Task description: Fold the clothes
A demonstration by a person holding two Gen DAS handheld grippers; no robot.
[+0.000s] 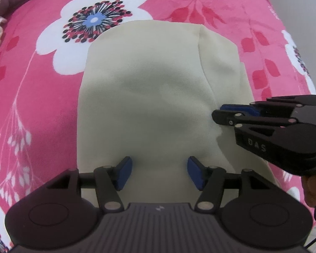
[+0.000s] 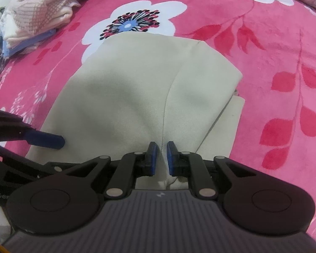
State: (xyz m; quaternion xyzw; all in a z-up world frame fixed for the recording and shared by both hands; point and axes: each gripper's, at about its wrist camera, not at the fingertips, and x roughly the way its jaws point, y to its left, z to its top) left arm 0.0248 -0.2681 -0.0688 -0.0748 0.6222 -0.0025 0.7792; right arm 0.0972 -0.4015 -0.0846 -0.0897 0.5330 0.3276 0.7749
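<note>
A cream garment (image 1: 149,88) lies folded on a pink floral blanket (image 1: 31,105), with a seam running down its right part. My left gripper (image 1: 160,172) hovers over the garment's near edge, open, with nothing pressed between its blue pads. One of its fingers (image 2: 50,141) reaches in over the garment's left edge in the right wrist view. My right gripper (image 2: 162,158) is almost closed, pinching a ridge of the cream garment (image 2: 124,88) along the seam. From the left wrist, this right gripper (image 1: 218,116) comes in from the right, and the cloth puckers at its tip.
A pile of knitted and blue clothes (image 2: 35,14) sits at the blanket's far left corner. The pink blanket (image 2: 273,63) spreads wide to the right of the garment. A person's hand (image 1: 311,189) holds the right gripper's handle.
</note>
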